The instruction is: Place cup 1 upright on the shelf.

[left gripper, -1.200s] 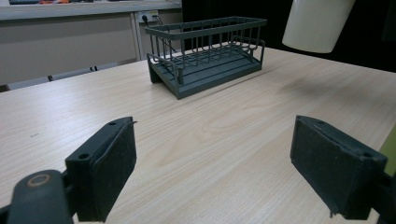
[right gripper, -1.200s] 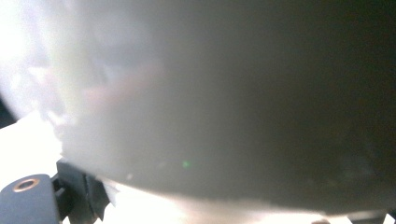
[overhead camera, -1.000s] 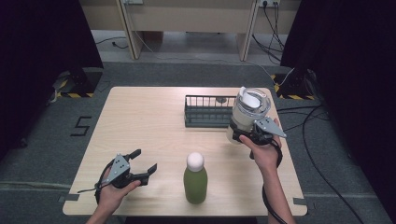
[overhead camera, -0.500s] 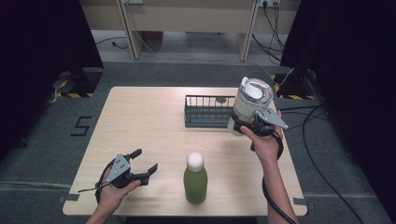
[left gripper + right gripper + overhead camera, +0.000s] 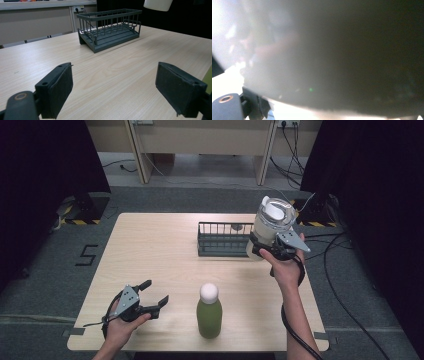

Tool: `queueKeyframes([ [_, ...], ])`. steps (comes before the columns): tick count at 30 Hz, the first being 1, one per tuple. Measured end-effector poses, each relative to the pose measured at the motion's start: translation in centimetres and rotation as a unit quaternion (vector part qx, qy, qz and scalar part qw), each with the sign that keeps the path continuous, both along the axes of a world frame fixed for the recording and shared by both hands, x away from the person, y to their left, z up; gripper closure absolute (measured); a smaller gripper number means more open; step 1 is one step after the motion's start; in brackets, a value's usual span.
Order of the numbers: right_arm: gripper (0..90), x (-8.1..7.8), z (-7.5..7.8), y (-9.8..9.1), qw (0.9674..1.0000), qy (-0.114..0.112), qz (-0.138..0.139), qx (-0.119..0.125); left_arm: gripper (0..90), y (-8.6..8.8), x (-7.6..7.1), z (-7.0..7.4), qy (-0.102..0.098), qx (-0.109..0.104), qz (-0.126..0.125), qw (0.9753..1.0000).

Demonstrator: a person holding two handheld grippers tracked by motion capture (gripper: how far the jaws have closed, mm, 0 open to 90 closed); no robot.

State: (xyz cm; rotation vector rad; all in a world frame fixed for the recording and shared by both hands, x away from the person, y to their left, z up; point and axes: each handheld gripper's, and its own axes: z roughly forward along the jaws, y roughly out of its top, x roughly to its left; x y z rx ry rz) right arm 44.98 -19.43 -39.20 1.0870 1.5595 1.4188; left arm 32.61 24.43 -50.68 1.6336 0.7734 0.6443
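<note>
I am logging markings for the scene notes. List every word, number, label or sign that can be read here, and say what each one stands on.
"5": a dark mark on the grey floor, left of the table, in the high view.
The green bottle, the clear container held in the right gripper, the wire rack and the left gripper show no readable text.
</note>
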Motion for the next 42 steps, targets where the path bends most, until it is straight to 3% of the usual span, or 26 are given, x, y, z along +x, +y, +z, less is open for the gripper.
queueKeyframes([
  [24,10.3,2.1,0.9,0.1,0.9997,-0.006,-0.024,0.004,13.7,0.0,0.0,-0.1,0.003,0.0,0.0,1.0],
  [42,10.3,4.0,1.9,1.3,0.9997,-0.005,-0.023,0.001,13.7,0.0,-0.1,0.0,0.0,-0.002,-0.003,1.0],
])
